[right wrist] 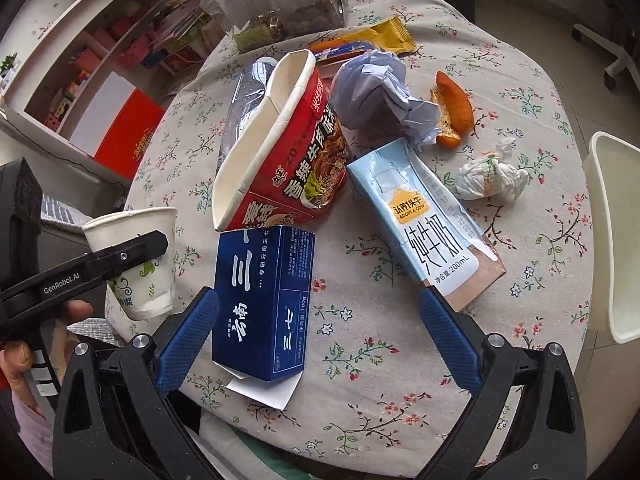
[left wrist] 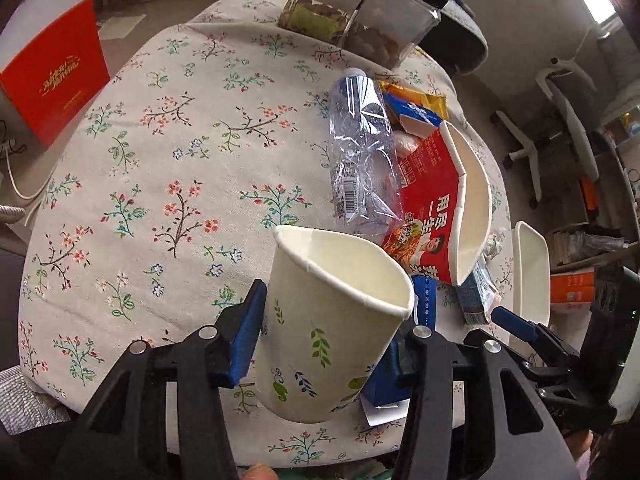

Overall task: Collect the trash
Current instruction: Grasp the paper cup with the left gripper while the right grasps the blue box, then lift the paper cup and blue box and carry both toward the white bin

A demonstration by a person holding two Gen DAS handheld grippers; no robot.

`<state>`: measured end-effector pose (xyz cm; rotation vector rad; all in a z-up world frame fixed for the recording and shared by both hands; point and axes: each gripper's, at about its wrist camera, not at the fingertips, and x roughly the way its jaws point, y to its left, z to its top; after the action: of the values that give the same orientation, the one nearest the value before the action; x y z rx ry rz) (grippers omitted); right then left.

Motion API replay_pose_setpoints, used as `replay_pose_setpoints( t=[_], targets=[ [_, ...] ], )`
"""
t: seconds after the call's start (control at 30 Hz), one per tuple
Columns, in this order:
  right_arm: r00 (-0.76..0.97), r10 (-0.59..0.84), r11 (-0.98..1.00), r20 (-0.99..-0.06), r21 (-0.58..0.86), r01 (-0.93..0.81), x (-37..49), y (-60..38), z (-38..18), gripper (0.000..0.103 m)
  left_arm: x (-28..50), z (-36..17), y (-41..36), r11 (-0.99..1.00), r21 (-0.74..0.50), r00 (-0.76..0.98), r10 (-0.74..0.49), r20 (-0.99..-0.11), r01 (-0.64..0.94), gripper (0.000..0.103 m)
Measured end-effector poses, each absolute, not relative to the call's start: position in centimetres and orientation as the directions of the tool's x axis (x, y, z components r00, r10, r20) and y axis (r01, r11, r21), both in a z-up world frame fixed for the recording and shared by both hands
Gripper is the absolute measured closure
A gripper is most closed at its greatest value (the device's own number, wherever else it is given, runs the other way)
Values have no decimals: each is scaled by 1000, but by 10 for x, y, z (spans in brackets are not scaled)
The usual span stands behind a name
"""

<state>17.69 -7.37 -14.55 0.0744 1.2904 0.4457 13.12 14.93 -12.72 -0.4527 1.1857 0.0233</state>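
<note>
Paper is what the left gripper (left wrist: 326, 344) is clamped on: a cup (left wrist: 332, 328), printed with small leaves, is held between the blue pads (left wrist: 248, 336) and tilted, its open mouth turned up and away. The cup is held over the near edge of a table (left wrist: 160, 160) covered with a floral cloth. In the right wrist view the same cup (right wrist: 140, 256) is seen at the left, in the left gripper (right wrist: 132, 254), beside the table's edge.

The right gripper (right wrist: 320, 336) is spread wide with nothing between its fingers (right wrist: 188, 336). It hovers over the table's near side; a dark blue box (right wrist: 264, 300) lies just inside its left finger, on a white slip of paper (right wrist: 268, 392).

More trash is spread on the cloth. A red noodle carton (right wrist: 280, 148) lies on its side, touching the box's far end. A crushed plastic bottle (left wrist: 360, 152) lies beside the carton. A pale blue milk carton (right wrist: 424, 216) lies to the right of the noodle carton. Beyond it are a ball of crumpled paper (right wrist: 380, 92), an orange peel (right wrist: 452, 108) and a wadded tissue (right wrist: 492, 176). A yellow wrapper (right wrist: 380, 36) lies near clear jars (right wrist: 280, 4) at the far edge. A white bin (right wrist: 612, 236) stands off the table's right side.
</note>
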Motion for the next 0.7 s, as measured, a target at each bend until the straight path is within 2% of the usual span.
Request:
replay_pose_setpoints(
  t=[0.13, 0.3, 0.47, 0.53, 0.57, 0.6, 0.63, 0.7],
  targets=[
    [245, 282, 930, -928, 202, -307, 171, -40, -153, 7, 141, -105, 182, 905, -310, 477, -144, -867, -289, 53],
    [289, 185, 942, -939, 86, -323, 173, -14, -166, 7, 150, -115, 196, 892, -330, 490, -148, -859, -309, 53],
    [251, 180, 935, -951, 86, -343, 182, -2, -182, 8, 150, -113, 177, 923, -304, 515, -146, -844, -237, 52],
    [230, 181, 924, -956, 86, -373, 178, 2, -187, 16, 148, -112, 176, 929, -295, 529, -138, -838, -225, 52],
    [213, 178, 917, -961, 84, -389, 178, 3, -189, 31, 148, -112, 176, 930, -293, 532, -137, -836, -222, 52],
    [216, 166, 914, -962, 67, -401, 177, 4, -190, 42, 148, -112, 176, 930, -294, 534, -137, -834, -221, 52],
    [235, 155, 908, -960, 44, -418, 175, 4, -188, 48, 148, -112, 176, 929, -298, 537, -139, -832, -221, 52],
    [235, 185, 895, -954, 64, -442, 172, 2, -182, 50, 147, -109, 178, 926, -309, 551, -144, -822, -219, 52]
  ],
)
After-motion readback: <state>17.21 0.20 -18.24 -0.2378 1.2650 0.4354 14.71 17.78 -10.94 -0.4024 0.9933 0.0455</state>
